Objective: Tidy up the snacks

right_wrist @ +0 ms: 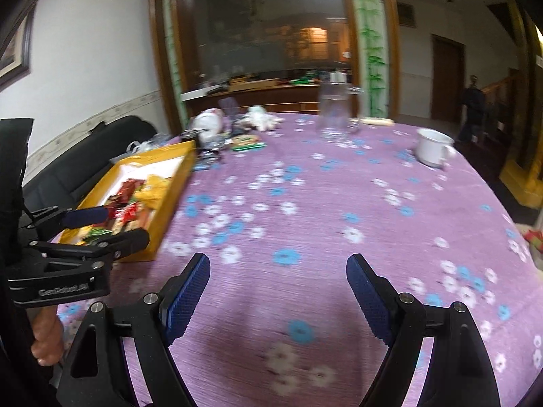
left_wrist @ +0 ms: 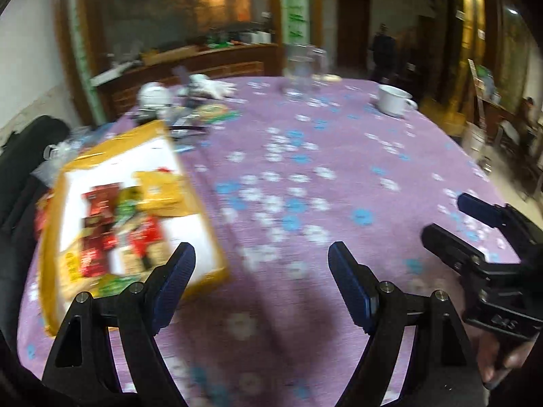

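Note:
An open yellow box [left_wrist: 203,224] lies on the left side of the purple flowered tablecloth [left_wrist: 339,176]. Red, green and yellow snack packets [left_wrist: 115,217] fill it. My left gripper [left_wrist: 261,254] hangs open over the cloth just right of the box, nothing between its blue pads. In the right wrist view, the same box [right_wrist: 169,196] and snacks [right_wrist: 130,188] sit at the left, with the left gripper [right_wrist: 118,225] over the box's near end. My right gripper [right_wrist: 278,264] is open and empty above bare cloth. It shows at the right of the left wrist view [left_wrist: 454,220].
A white mug [right_wrist: 432,147] stands far right and a clear glass jar [right_wrist: 334,112] at the back. Loose wrappers, a green packet [right_wrist: 246,142] and a white pot [right_wrist: 208,120] crowd the back left. A black seat [right_wrist: 85,162] lies beyond the table's left edge.

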Demonstrator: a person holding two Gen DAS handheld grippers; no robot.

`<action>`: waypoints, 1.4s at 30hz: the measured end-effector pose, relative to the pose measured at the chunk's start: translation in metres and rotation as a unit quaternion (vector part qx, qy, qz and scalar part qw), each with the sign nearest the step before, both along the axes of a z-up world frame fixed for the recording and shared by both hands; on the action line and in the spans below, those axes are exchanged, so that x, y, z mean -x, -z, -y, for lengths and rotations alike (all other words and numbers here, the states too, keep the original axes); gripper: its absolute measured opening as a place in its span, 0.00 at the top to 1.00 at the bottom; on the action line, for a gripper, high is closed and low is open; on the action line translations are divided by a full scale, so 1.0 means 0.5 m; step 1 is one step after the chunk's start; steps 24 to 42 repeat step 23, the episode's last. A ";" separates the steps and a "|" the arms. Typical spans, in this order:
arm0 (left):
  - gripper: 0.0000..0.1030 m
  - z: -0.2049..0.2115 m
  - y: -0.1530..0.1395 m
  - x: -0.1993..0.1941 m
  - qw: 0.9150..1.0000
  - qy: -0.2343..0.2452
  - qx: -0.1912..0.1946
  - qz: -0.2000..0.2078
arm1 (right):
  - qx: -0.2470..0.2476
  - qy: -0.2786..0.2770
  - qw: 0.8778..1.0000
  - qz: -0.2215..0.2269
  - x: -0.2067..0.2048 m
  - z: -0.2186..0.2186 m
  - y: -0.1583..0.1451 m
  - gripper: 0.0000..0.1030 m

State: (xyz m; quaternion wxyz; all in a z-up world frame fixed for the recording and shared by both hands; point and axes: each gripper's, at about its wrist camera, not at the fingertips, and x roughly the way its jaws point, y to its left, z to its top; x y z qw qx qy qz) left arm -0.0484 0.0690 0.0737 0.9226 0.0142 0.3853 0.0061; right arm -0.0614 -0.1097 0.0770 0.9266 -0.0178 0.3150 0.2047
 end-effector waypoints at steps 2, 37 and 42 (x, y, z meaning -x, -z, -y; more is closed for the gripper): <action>0.22 0.027 0.006 -0.016 1.000 0.018 0.010 -0.016 | -0.003 0.020 1.000 -0.008 -0.006 0.030 0.004 0.18; 0.22 0.136 0.044 -0.064 0.997 0.040 0.001 -0.071 | -0.020 0.128 0.986 -0.107 -0.084 0.173 0.047 0.18; 0.22 0.136 0.044 -0.064 0.997 0.040 0.001 -0.071 | -0.020 0.128 0.986 -0.107 -0.084 0.173 0.047 0.18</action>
